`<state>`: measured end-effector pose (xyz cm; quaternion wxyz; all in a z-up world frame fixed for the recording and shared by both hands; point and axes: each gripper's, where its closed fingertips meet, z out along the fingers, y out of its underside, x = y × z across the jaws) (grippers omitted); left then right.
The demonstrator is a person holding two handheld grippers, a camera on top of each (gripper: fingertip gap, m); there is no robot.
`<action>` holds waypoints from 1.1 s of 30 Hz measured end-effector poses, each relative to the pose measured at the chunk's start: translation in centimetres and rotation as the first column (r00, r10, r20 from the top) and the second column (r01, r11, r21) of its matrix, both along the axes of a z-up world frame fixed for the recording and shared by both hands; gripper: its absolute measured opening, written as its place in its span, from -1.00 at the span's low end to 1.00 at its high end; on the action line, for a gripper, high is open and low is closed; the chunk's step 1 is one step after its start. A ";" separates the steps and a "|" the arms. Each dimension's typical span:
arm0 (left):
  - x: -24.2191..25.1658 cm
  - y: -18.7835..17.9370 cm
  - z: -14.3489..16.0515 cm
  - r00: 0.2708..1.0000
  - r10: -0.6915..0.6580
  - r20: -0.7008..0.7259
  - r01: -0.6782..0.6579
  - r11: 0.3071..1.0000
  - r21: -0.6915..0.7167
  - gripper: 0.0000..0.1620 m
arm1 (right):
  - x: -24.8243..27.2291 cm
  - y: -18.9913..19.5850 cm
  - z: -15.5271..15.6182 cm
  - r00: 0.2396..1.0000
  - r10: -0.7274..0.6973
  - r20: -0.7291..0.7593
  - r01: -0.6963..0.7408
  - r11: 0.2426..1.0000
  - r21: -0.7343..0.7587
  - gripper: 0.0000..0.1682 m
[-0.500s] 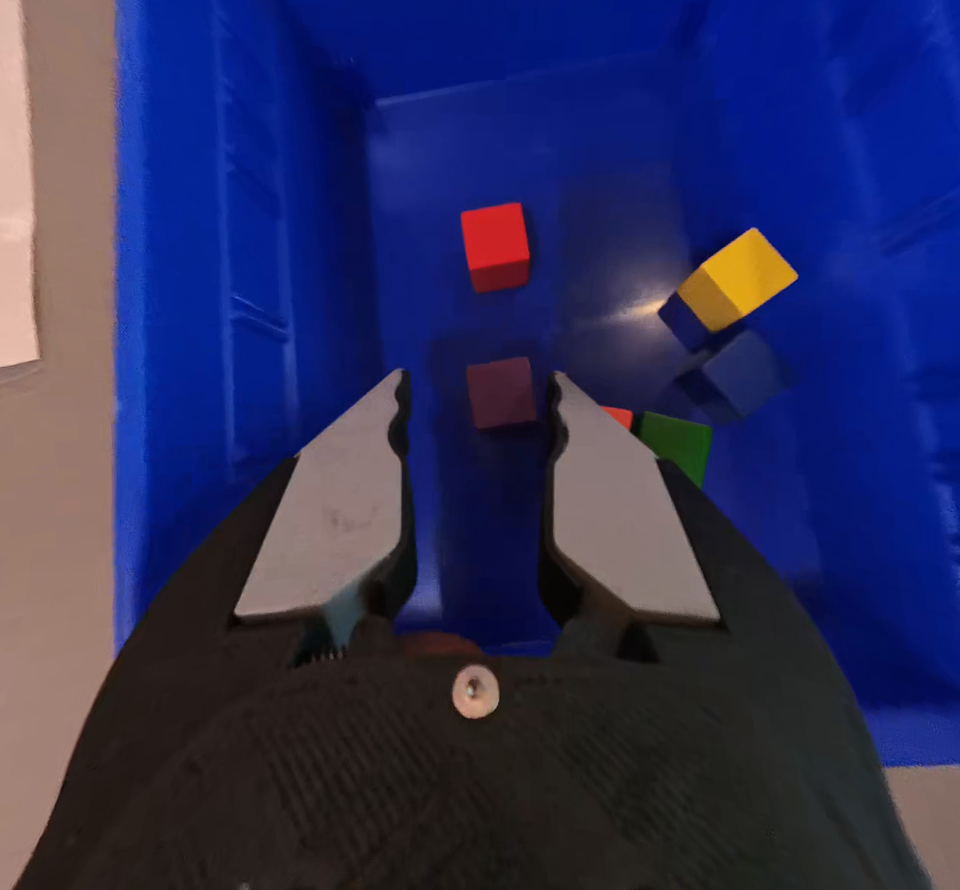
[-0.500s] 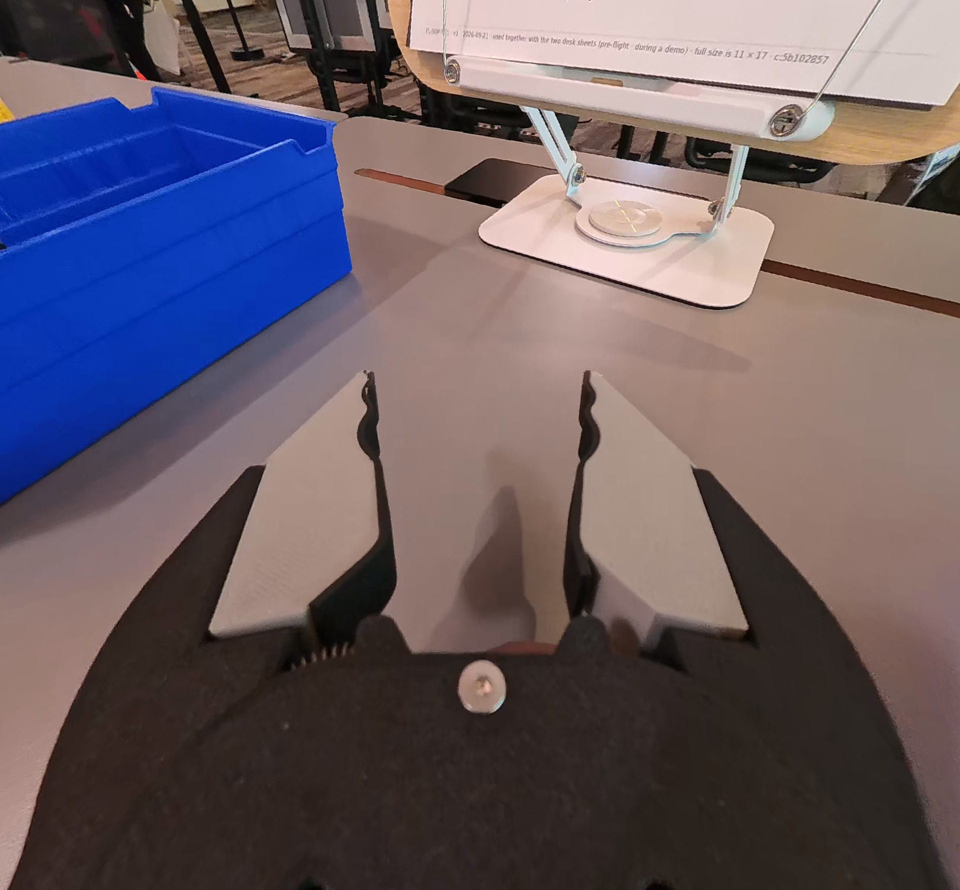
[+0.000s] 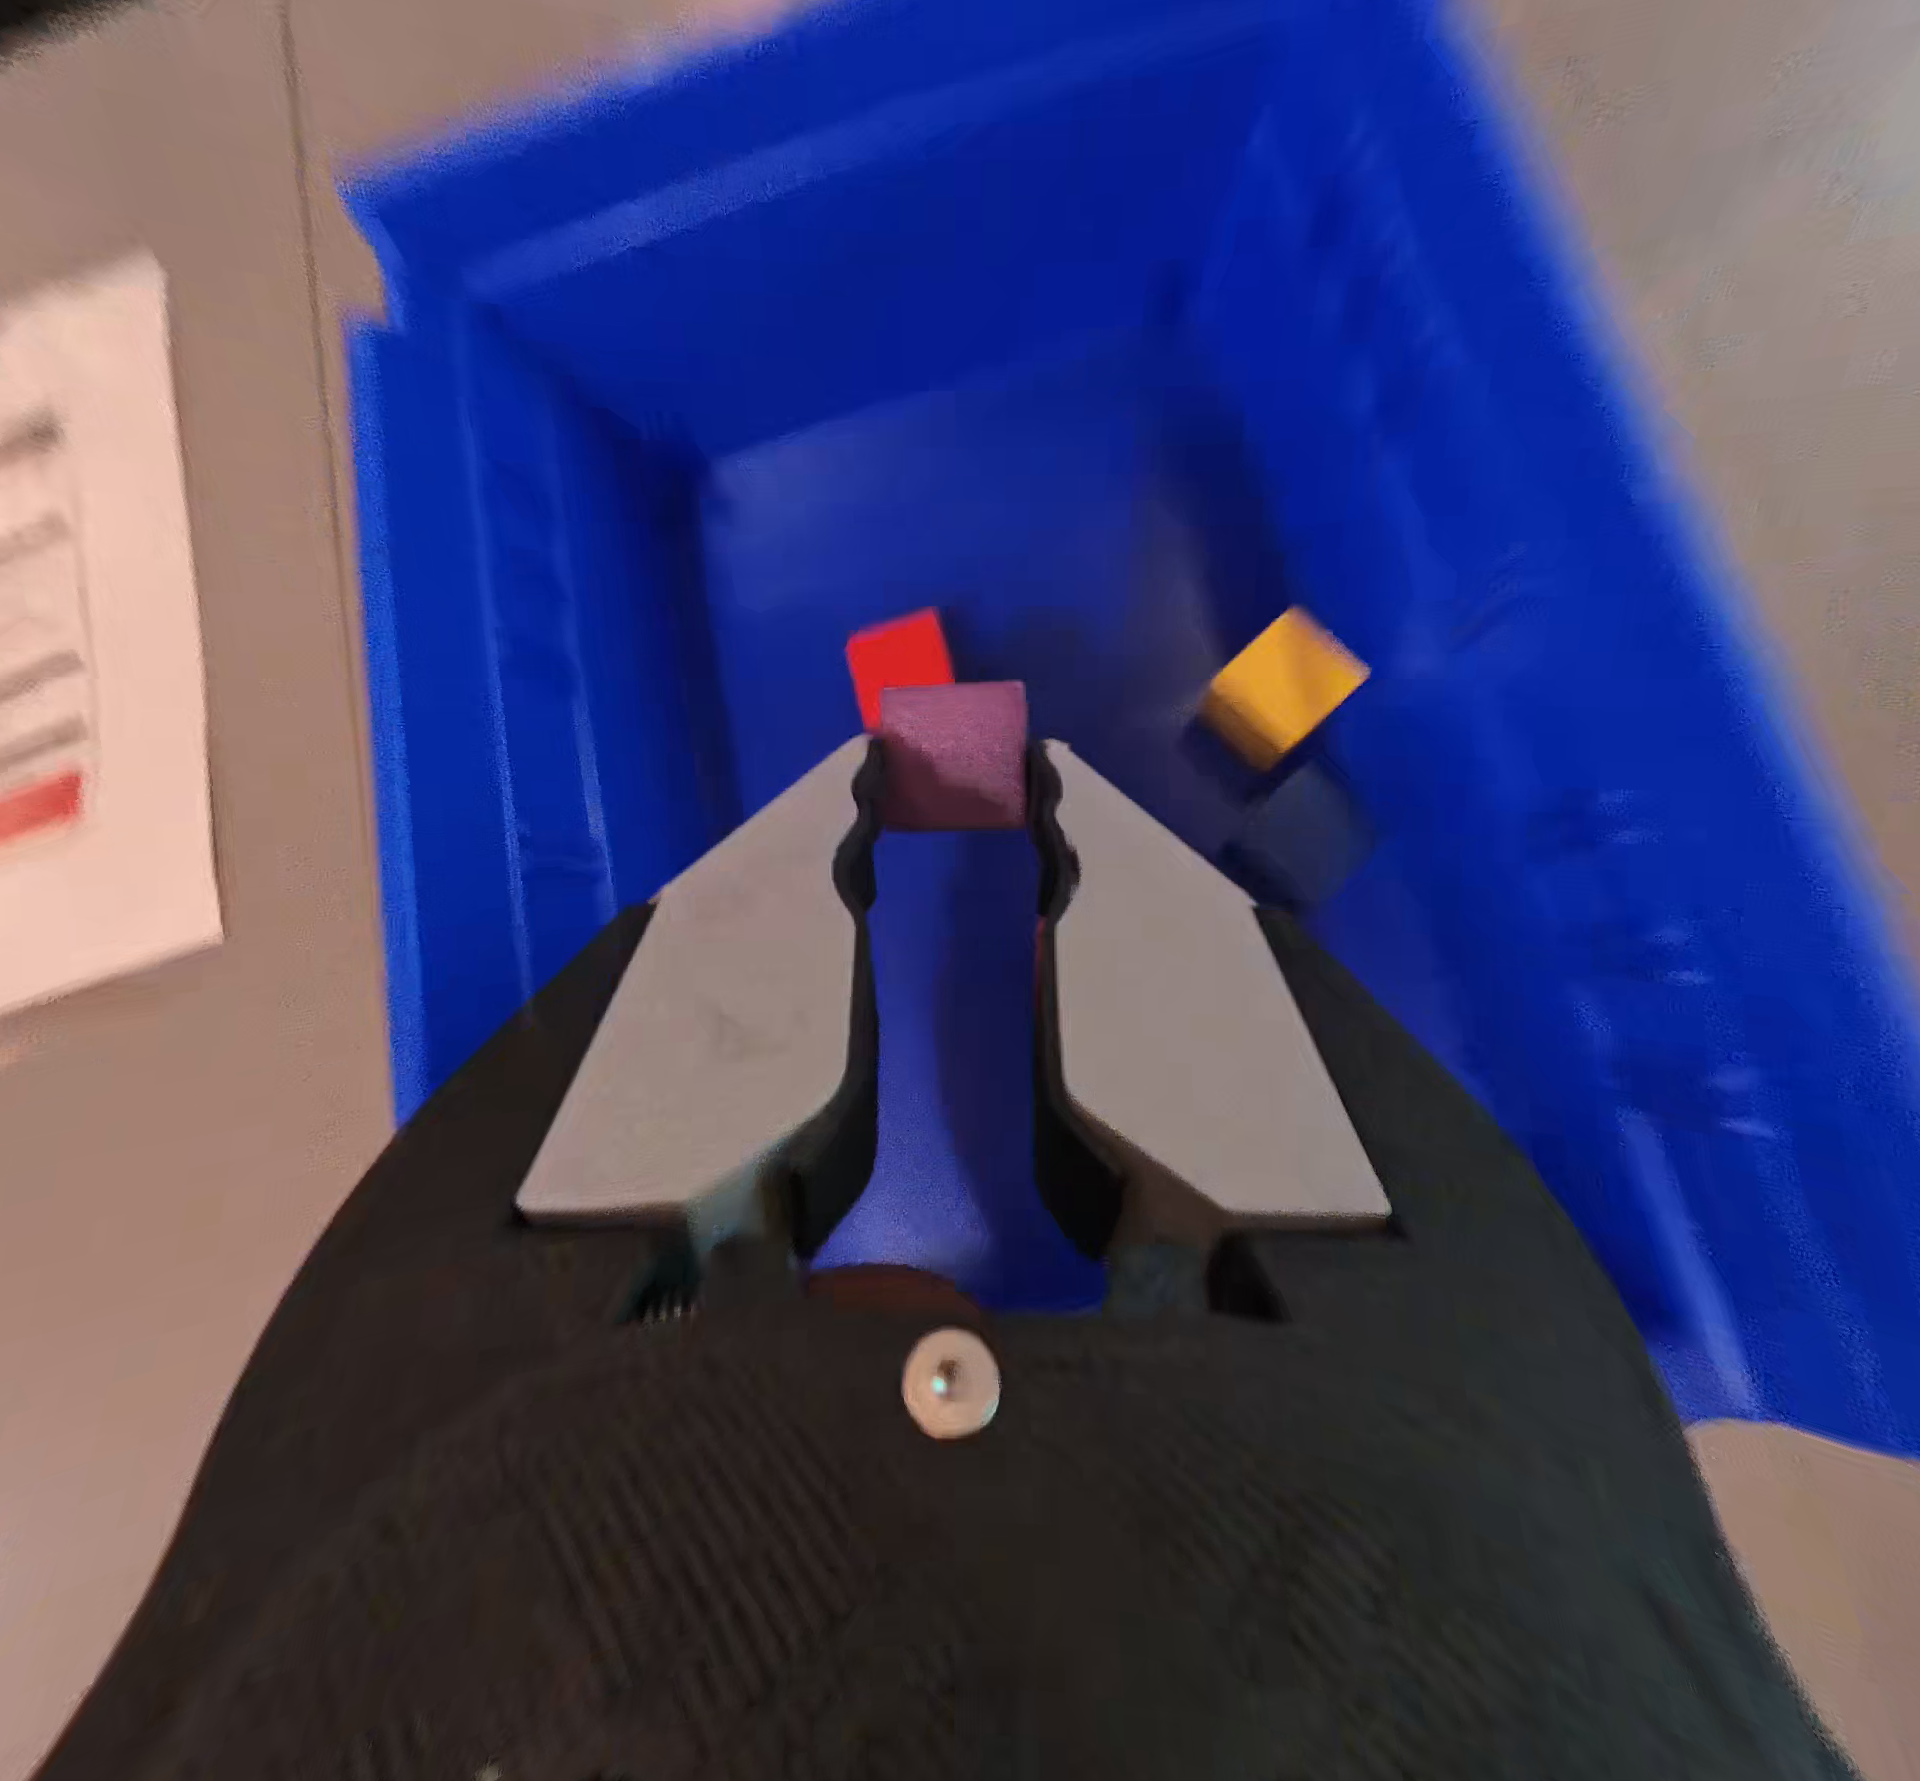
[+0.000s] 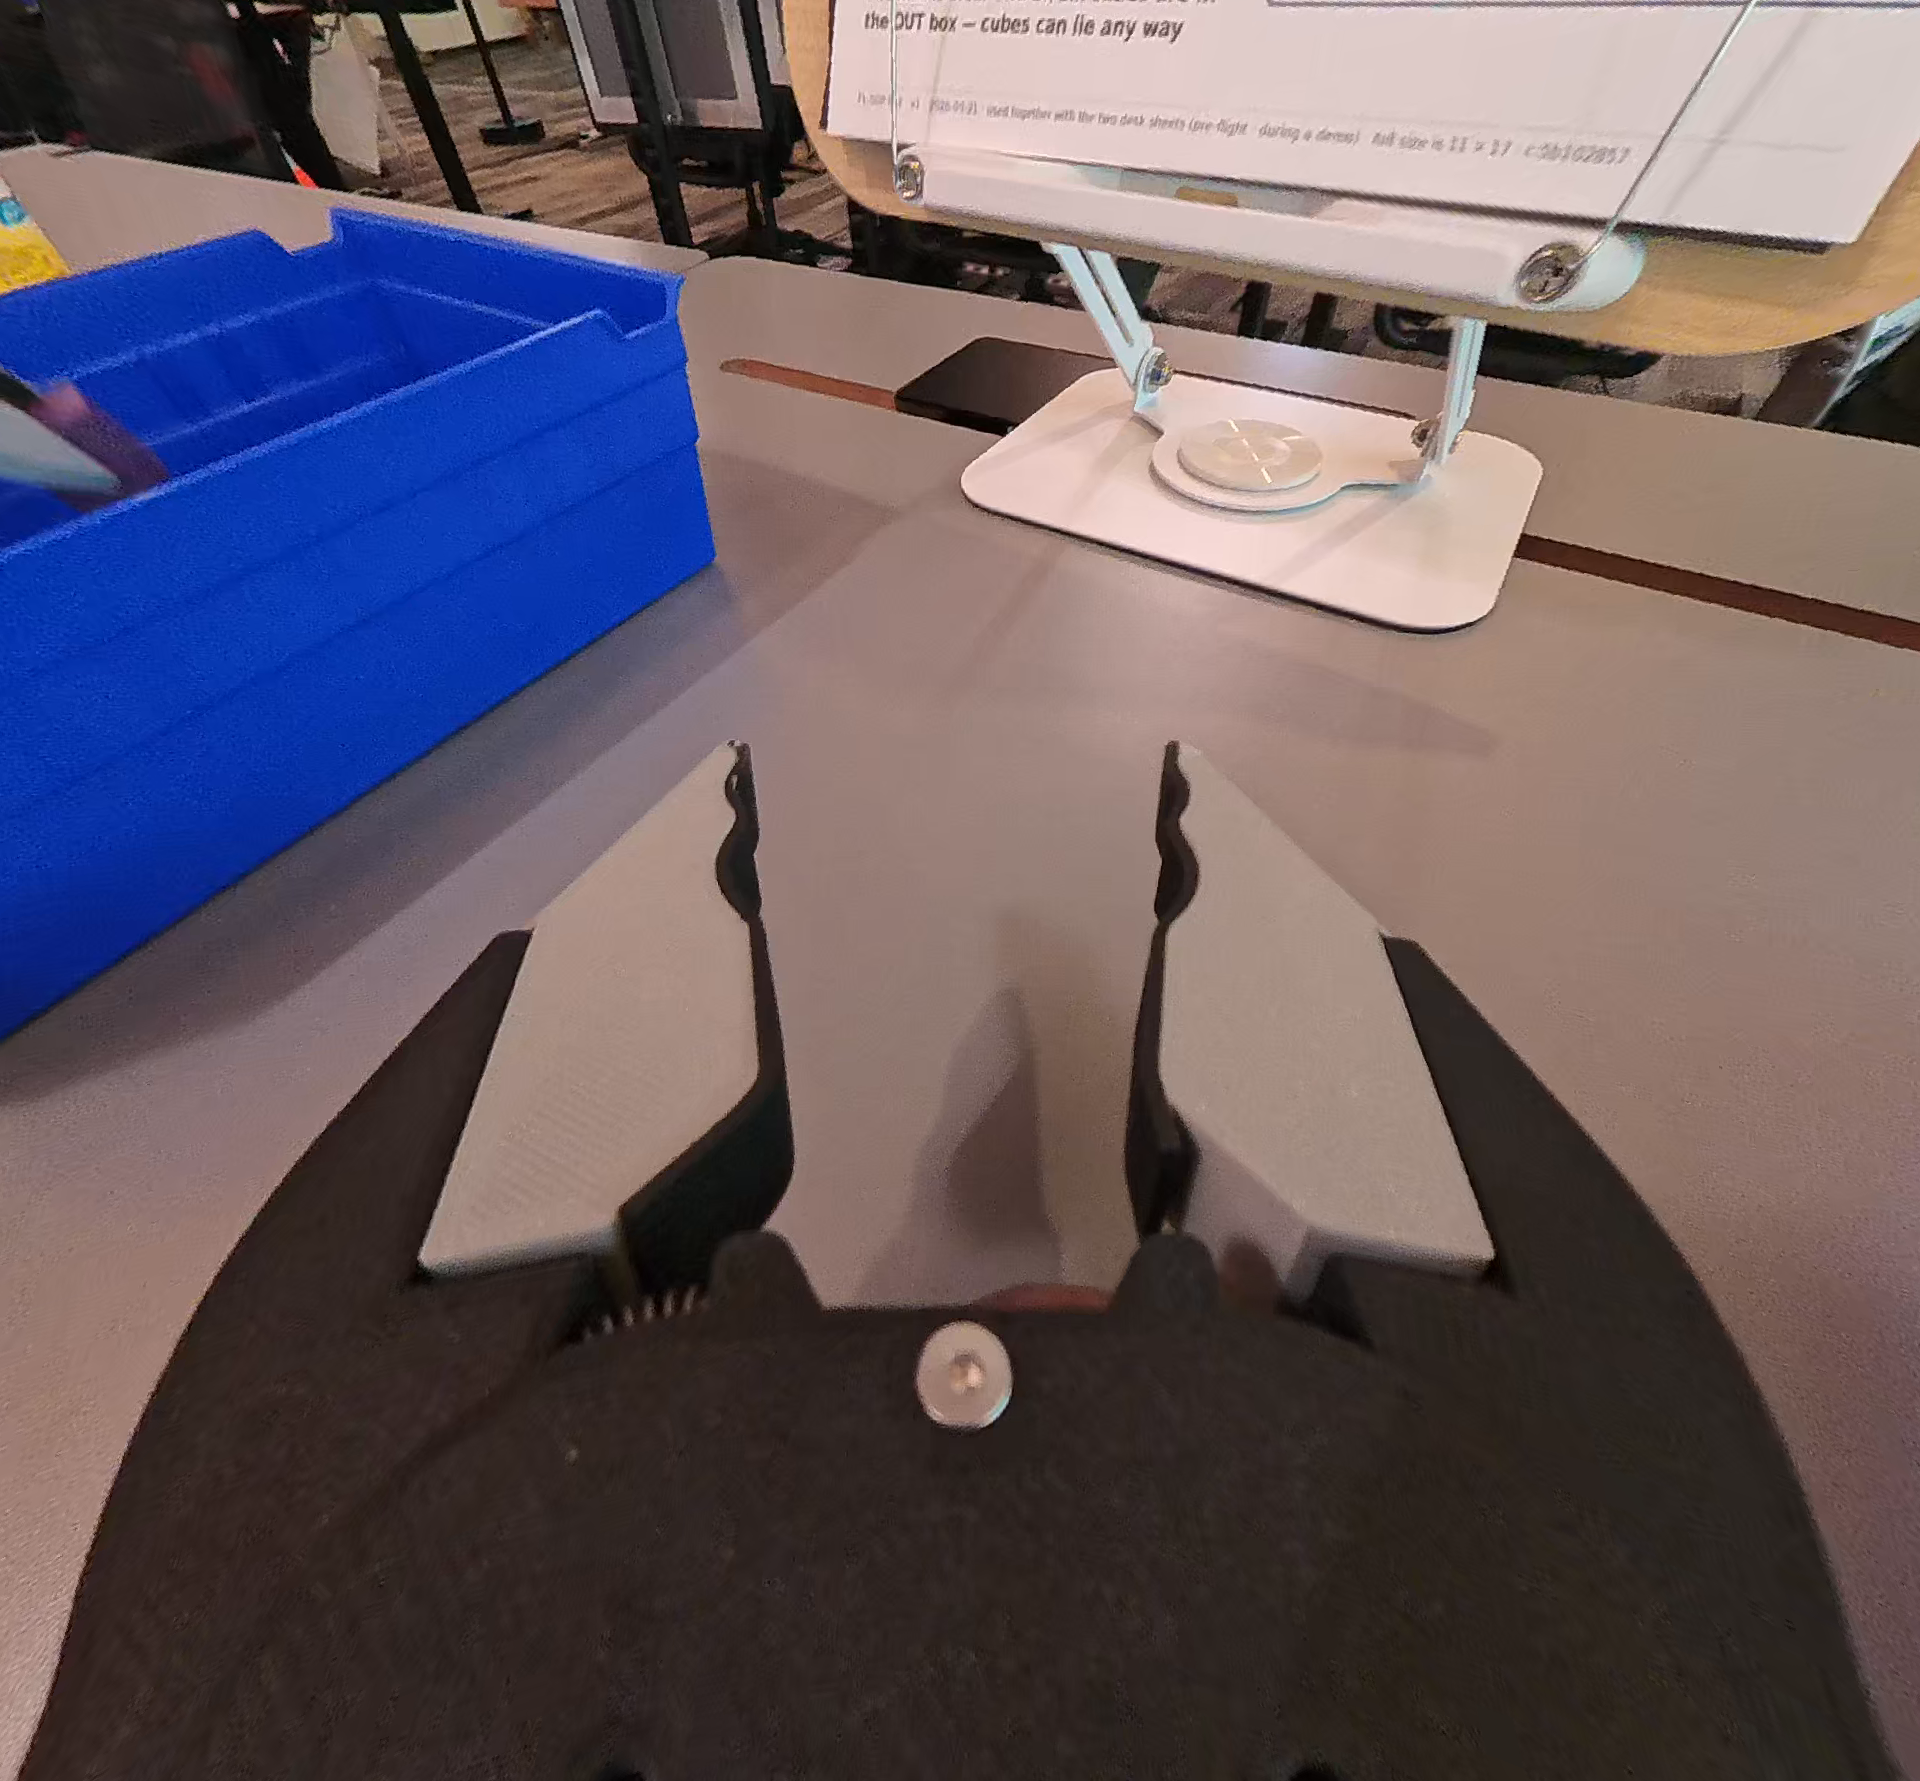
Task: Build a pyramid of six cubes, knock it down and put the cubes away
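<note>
Grey table [image 4: 1039, 692], blue bin [image 3: 935, 329], left tool [image 3: 953, 746] pinching matte purple cube [image 3: 951, 752], right tool [image 4: 953, 755] open, empty.

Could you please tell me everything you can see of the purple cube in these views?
The purple cube is small, matte and plain, possibly painted wood. It is pinched at the tips of the left tongs, turned so one edge faces the camera, and held above the floor of the blue bin. Only the fingertips touch it. A red cube shows partly behind it.

My left gripper [image 3: 953, 755] and right gripper [image 4: 956, 755]: identical build. Black textured printed bodies, flaring wide; grey wedge-shaped fingers [image 4: 613, 1056] with wavy black inner edges; one silver screw [image 4: 963, 1373] centred on each.
</note>
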<state>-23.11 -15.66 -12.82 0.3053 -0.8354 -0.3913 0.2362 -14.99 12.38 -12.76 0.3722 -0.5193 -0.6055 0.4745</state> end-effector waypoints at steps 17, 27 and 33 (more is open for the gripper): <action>14.5 22.8 -2.8 0.495 -0.855 0.158 0.836 0.419 -0.354 -0.69 | 1.0 9.7 1.5 0.987 -0.156 -0.039 0.156 0.988 -0.011 -0.18; 15.1 23.9 -6.9 0.513 -0.830 0.219 0.842 0.436 -0.319 -0.24 | 0.5 8.9 0.7 0.992 -0.124 -0.003 0.124 0.992 -0.028 -0.18; 14.4 23.3 0.1 0.586 -0.810 0.010 0.790 0.568 -0.231 -0.29 | 0.6 9.1 0.7 0.992 -0.126 -0.004 0.125 0.990 -0.058 -0.19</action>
